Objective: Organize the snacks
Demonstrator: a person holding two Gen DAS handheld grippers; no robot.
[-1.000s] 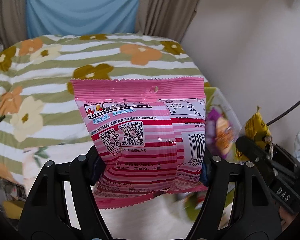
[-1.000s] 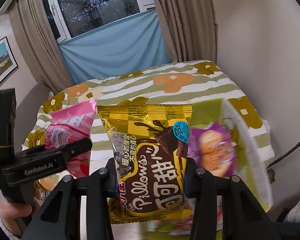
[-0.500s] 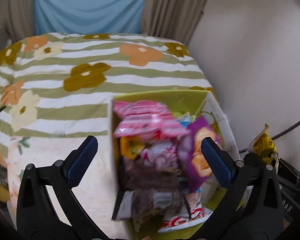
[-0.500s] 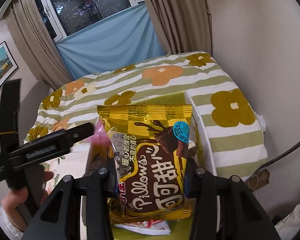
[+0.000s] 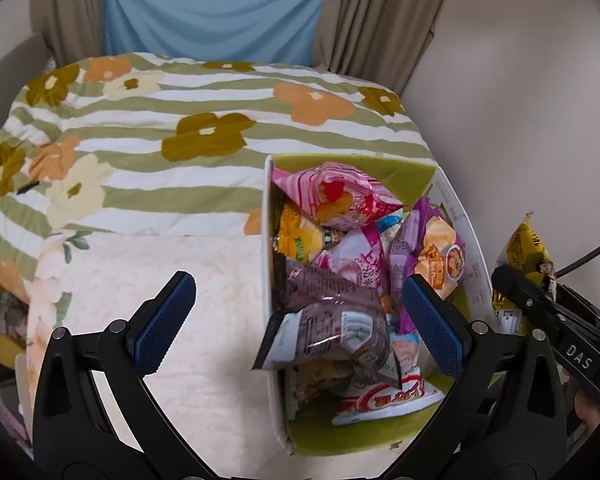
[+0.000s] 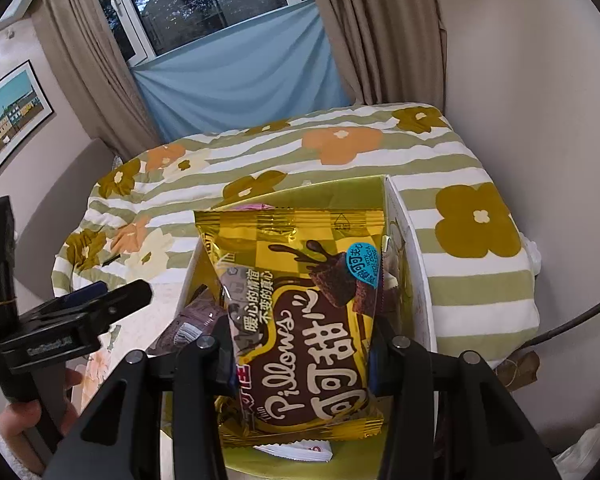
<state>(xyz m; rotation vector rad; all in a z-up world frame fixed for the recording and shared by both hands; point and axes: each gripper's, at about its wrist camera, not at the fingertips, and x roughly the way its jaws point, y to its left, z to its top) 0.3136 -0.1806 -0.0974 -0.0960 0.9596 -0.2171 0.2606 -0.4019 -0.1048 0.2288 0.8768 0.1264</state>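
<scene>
We noted the left gripper (image 5: pixel 296 320) hanging with jaws wide apart and holding nothing, above the left wall of the green box (image 5: pixel 269 240) on the bed (image 5: pixel 180 112). Inside the box lay a pink packet (image 5: pixel 340 196) at the far end, a purple packet (image 5: pixel 432 248) toward the right wall, a brown packet (image 5: pixel 332 320) draped over the left wall, and a red-and-white packet (image 5: pixel 384 400) nearest us. The right gripper (image 6: pixel 300 356) had its jaws clamped on the yellow Pillows packet (image 6: pixel 300 312), held upright over the box, as far as we could judge. The bed wore a striped, flowered cover.
</scene>
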